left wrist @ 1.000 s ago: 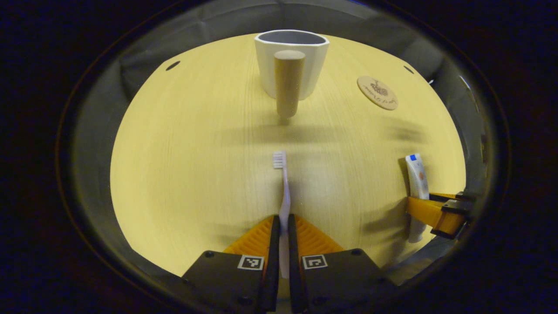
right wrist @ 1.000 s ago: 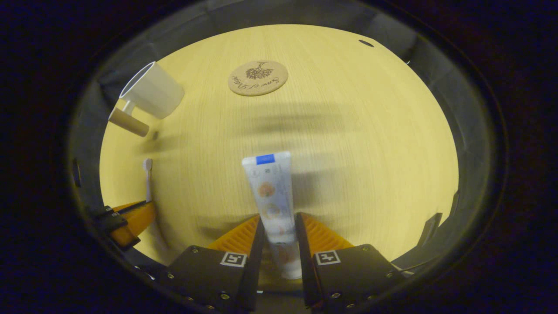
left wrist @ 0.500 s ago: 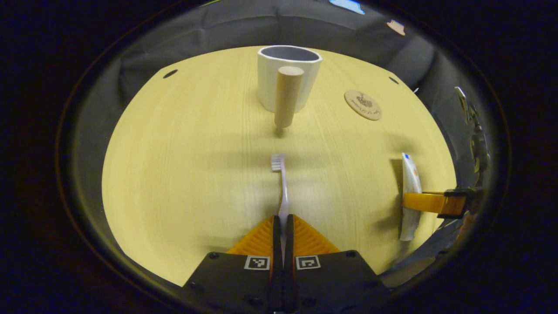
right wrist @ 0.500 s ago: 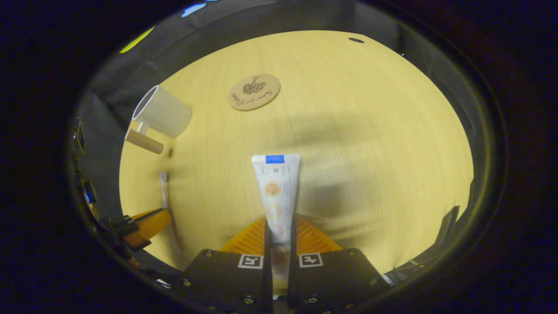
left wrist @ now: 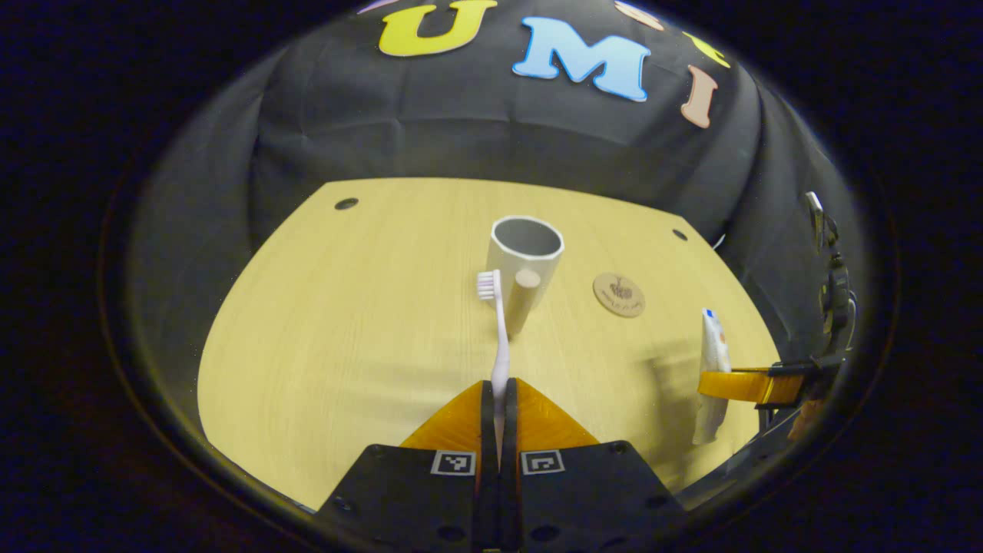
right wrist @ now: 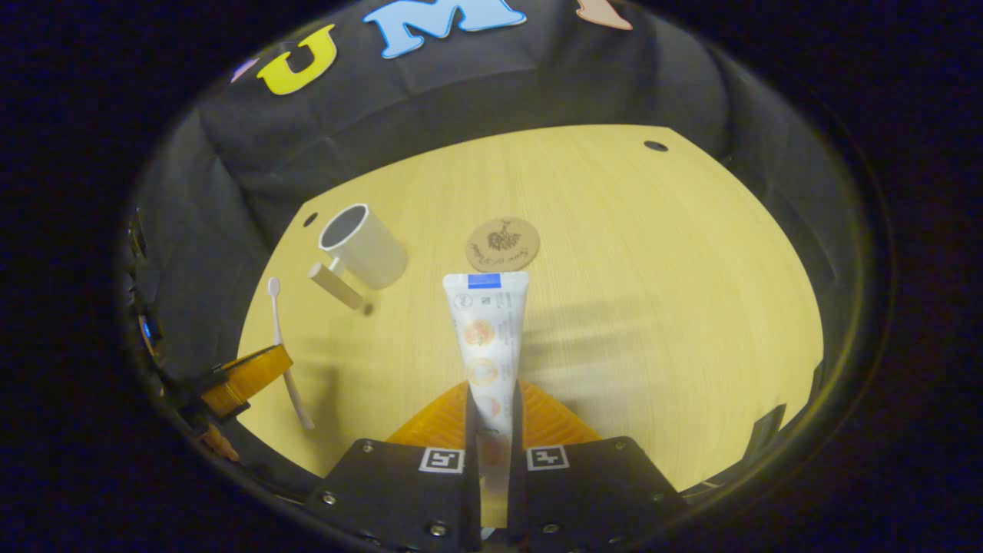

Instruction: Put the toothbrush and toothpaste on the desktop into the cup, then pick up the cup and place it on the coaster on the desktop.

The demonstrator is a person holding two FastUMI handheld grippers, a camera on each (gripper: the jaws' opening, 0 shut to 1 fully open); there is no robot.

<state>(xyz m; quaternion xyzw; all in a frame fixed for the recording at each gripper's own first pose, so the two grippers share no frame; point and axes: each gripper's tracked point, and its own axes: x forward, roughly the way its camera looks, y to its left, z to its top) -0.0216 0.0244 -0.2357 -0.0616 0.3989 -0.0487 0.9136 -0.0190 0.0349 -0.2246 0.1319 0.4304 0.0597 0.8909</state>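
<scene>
**Two claw cams, both raised above table, facing the back wall**

Left gripper view: cam rides behind the left claw (left wrist: pixel 498 399), looks fwd and down along its fingers over the table (left wrist: pixel 322 346) toward the black cloth wall (left wrist: pixel 476 130). Cup (left wrist: pixel 524 265) sits dead ahead, mid-distance; coaster (left wrist: pixel 619 294) just right of it.

Right gripper view: cam behind the right claw (right wrist: pixel 491 407), same fwd-down tilt, set off to the other side. Cup (right wrist: pixel 363 246) falls up-left, coaster (right wrist: pixel 502 244) near centre.

Shared: table top, cup, coaster, wall. Each cam also catches the other claw at its frame edge: right claw (left wrist: pixel 741 384) in left gripper view, left claw (right wrist: pixel 244 376) in right gripper view.
</scene>
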